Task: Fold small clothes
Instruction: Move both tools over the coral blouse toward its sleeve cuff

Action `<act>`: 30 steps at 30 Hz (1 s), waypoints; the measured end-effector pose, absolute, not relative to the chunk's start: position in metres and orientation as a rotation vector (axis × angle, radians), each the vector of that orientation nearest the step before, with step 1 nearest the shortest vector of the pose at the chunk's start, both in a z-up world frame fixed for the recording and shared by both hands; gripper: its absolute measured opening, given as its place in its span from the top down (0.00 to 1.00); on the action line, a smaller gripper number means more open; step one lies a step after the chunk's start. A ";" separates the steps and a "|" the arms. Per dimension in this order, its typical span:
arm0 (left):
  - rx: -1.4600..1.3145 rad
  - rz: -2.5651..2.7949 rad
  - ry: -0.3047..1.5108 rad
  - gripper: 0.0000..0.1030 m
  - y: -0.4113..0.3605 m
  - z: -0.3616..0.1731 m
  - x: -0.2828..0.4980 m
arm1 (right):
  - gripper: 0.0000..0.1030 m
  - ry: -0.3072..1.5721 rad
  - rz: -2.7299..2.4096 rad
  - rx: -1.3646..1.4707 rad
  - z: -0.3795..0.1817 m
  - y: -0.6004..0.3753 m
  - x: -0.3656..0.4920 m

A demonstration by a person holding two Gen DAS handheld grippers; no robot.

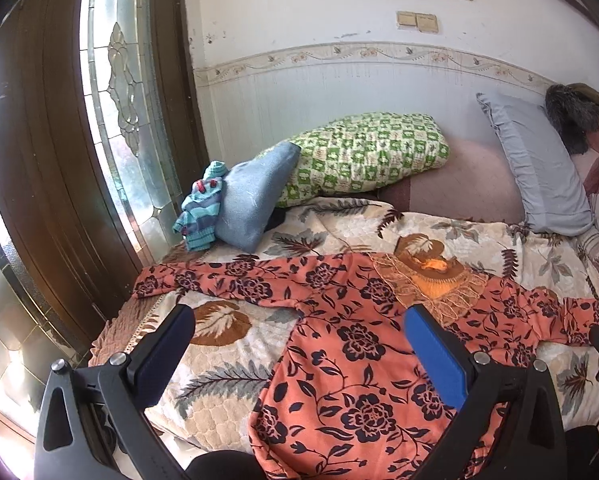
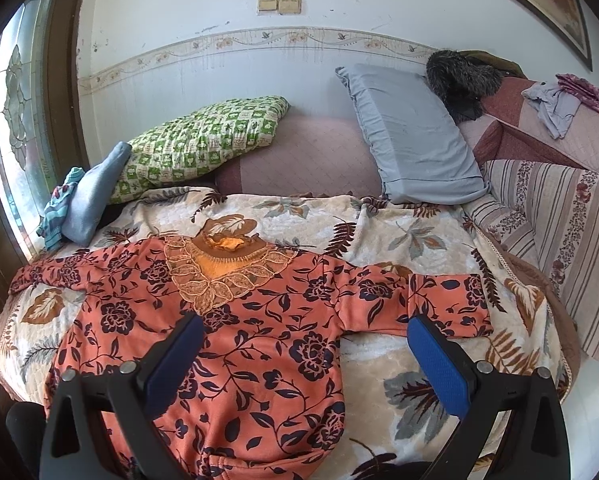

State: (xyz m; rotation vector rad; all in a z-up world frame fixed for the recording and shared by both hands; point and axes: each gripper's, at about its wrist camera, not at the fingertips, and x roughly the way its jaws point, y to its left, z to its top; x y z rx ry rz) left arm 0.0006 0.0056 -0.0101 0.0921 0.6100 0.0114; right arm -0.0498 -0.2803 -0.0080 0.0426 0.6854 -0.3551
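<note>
The top point(image 2: 235, 344) lies flat, front up, on the blanket point(image 2: 399, 232), both sleeves spread out to the sides. Its lower hem runs out of the bottom of both views and cannot be seen. In the left wrist view the top point(image 1: 339, 344) has its far sleeve end partly covered by a black device at the frame's right edge, only partly legible. The lace collar point(image 2: 219, 276) sits at the top's neck, toward the wall; a small orange scrap inside the neckline is too crumpled to identify.

Beyond the top, against the wall, stand a green pillow point(image 2: 203, 136) and a grey pillow point(image 2: 411, 136). Left of the green pillow rests a blue bundle point(image 2: 91, 196) with a striped garment point(image 2: 55, 208) tucked behind it, mostly hidden. A dark furry item point(image 2: 459, 76) sits behind the grey pillow; what it is cannot be told.

Left gripper point(image 1: 299, 320): jaws spread wide, holding nothing, above the top's body and near sleeve. Contact with the cloth cannot be confirmed.

Right gripper point(image 2: 305, 330): jaws spread wide, empty, straddling the top's body and right underarm. Contact likewise unclear.
</note>
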 end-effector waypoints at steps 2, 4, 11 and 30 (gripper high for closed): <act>0.103 -0.045 0.666 0.00 -0.011 -0.023 0.005 | 0.00 0.693 -0.394 0.063 -0.012 -0.304 -0.053; 0.115 -0.098 0.720 0.00 -0.029 -0.036 0.008 | 0.00 0.725 -0.459 0.067 -0.019 -0.330 -0.055; 0.185 -0.183 0.762 0.00 -0.081 -0.049 0.001 | 0.00 0.816 -0.627 0.105 -0.036 -0.405 -0.065; 0.257 -0.178 0.721 0.00 -0.102 -0.036 -0.001 | 0.00 0.733 -0.572 -0.065 -0.017 -0.361 -0.049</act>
